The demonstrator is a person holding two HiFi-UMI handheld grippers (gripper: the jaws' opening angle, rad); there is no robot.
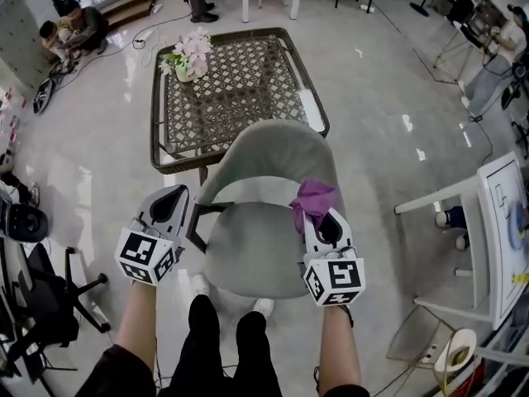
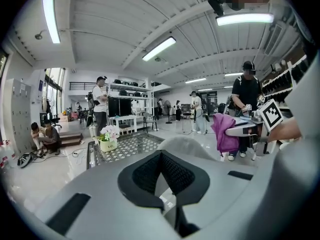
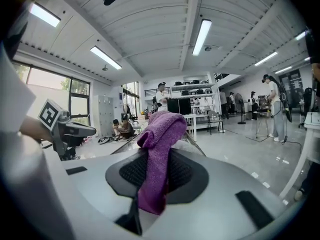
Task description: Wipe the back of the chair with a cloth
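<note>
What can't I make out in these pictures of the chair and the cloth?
- Far side of the chair back: head view, hidden by the back itself.
- Lower end of the cloth: right gripper view, sunk between the jaws of the right tool.
- Print on the flower pot: left gripper view, too small.

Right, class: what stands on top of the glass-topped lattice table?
A small pot of pink flowers near its far left corner. The grey upholstered chair's backrest hides part of the near edge.
</note>
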